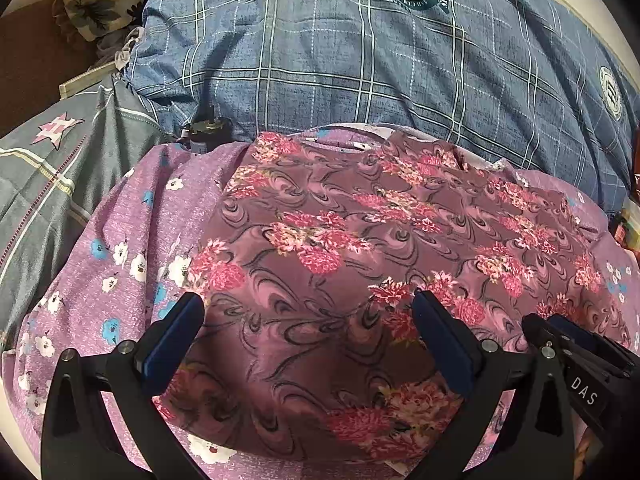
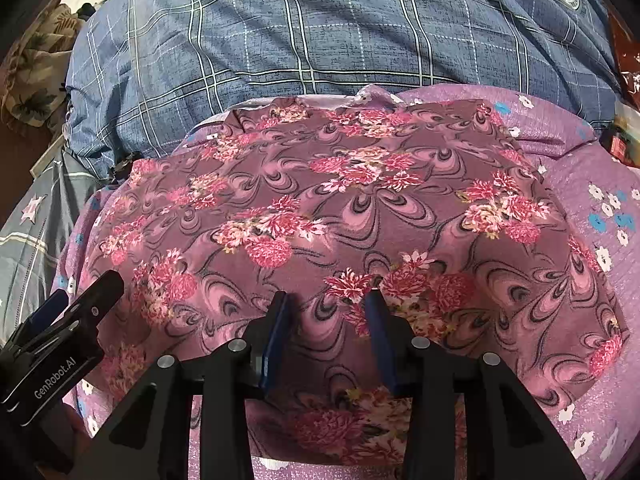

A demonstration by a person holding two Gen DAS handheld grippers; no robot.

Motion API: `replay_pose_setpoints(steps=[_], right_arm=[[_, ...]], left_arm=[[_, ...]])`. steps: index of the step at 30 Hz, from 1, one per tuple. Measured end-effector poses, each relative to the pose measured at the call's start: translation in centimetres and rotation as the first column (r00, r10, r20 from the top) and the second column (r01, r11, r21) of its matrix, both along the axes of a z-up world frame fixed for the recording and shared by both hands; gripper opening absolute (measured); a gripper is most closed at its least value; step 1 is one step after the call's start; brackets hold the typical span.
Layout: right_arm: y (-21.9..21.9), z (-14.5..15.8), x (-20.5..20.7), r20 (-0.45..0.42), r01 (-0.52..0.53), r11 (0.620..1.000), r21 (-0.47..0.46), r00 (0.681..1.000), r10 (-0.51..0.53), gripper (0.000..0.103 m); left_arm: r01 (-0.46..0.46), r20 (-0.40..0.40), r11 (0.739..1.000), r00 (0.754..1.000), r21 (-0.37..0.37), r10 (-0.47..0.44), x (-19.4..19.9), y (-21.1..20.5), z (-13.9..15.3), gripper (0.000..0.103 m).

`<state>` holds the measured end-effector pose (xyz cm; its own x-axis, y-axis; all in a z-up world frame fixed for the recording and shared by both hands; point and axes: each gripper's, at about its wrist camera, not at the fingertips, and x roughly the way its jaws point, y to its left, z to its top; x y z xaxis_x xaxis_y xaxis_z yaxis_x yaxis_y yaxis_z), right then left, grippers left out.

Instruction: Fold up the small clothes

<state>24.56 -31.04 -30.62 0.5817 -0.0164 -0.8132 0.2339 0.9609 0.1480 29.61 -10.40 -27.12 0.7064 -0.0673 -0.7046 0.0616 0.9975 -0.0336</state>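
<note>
A floral garment (image 1: pixel 360 248) lay spread flat on a purple sheet (image 1: pixel 132 240) on the bed, with a blue plaid pillow (image 1: pixel 320 52) at 12 o'clock. The left hand-held gripper (image 1: pixel 308 340) hovered wide open over the garment's near edge, gripping nothing. At its 3 o'clock, the right hand-held gripper (image 2: pixel 330 332) stood partly open above the same edge, fabric between its fingers but not pinched
</note>
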Motion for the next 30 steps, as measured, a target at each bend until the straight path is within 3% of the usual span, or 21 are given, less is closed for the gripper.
replay_pose_setpoints(steps=[18, 27, 30], right_arm=[[0.6, -0.1, -0.1, -0.002, -0.005, 0.999, -0.033, 1.0, 0.004, 0.046], [1.1, -0.2, -0.3, -0.005, -0.018, 0.998, -0.056, 1.0, 0.018, 0.049], [1.2, -0.2, -0.6, -0.008, -0.036, 0.998, -0.056, 0.999, 0.035, 0.052]], left_arm=[[0.001, -0.04, 0.999, 0.999, 0.038, 0.001, 0.3, -0.4, -0.7, 0.103], [0.009, -0.066, 0.995, 0.998, 0.098, -0.003, 0.9, -1.1, -1.9, 0.103], [0.018, -0.087, 0.997, 0.996, 0.072, -0.012, 1.2, -0.5, -1.7, 0.103]])
